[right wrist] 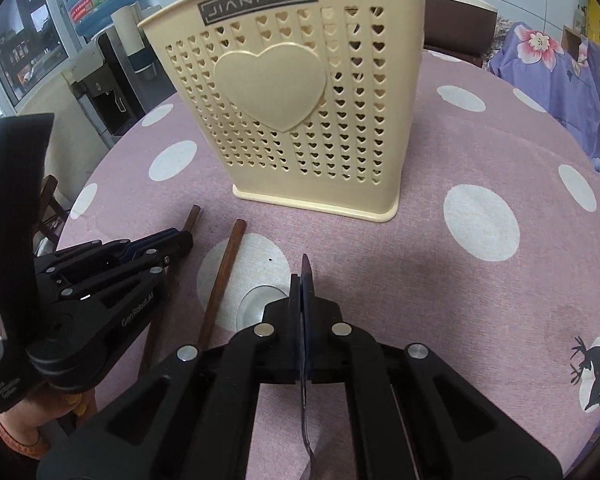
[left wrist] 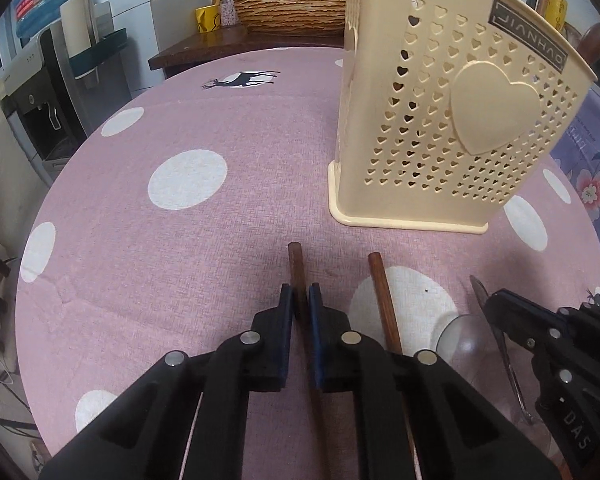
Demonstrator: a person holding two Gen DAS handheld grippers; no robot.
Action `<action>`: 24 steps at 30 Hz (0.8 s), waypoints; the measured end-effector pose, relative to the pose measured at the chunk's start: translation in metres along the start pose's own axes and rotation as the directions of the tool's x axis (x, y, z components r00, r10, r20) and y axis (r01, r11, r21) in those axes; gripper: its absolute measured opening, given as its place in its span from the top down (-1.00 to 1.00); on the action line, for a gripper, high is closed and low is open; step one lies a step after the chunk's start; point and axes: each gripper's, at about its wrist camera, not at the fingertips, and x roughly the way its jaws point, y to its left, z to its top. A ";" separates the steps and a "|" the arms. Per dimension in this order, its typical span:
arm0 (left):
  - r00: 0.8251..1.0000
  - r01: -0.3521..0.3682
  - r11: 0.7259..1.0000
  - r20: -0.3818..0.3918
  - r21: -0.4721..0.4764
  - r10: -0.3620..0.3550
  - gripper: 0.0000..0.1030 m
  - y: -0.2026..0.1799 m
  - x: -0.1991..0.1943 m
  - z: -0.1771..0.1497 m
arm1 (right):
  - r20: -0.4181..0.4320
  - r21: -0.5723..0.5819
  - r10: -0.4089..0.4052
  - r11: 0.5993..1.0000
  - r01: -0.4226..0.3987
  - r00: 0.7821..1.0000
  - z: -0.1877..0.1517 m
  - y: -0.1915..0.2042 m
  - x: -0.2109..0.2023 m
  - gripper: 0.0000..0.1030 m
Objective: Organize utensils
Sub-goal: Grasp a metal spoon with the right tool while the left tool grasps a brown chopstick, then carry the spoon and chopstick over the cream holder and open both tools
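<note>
The left gripper [left wrist: 301, 294] is clamped on a brown chopstick [left wrist: 296, 272] lying on the pink dotted tablecloth [left wrist: 204, 240]; a second chopstick [left wrist: 384, 300] lies just to its right, the cream holder [left wrist: 452, 120] stands ahead to the right, and the right gripper [left wrist: 496, 300] sits far right. From the right wrist, the right gripper [right wrist: 305, 280] is pinched tight on a thin metal utensil handle [right wrist: 306, 266], with the holder [right wrist: 300, 92] straight ahead, the second chopstick [right wrist: 224, 272] to its left and the left gripper [right wrist: 180, 242] beyond that on the first chopstick [right wrist: 192, 216].
</note>
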 end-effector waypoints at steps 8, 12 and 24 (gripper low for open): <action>0.999 0.035 0.999 0.033 -0.041 -0.034 0.83 0.003 -0.014 0.001 | 0.059 0.050 0.069 0.996 -0.072 0.996 0.001 -0.018 -0.029 0.97; 0.989 0.091 0.994 0.126 -0.067 -0.083 0.83 0.012 -0.055 0.003 | 0.133 0.050 0.111 0.992 -0.119 0.985 0.000 -0.025 -0.059 0.97; 0.954 0.128 0.990 0.279 -0.055 -0.108 0.83 0.013 -0.119 0.010 | 0.240 0.016 0.147 0.988 -0.155 0.960 -0.002 -0.022 -0.106 0.97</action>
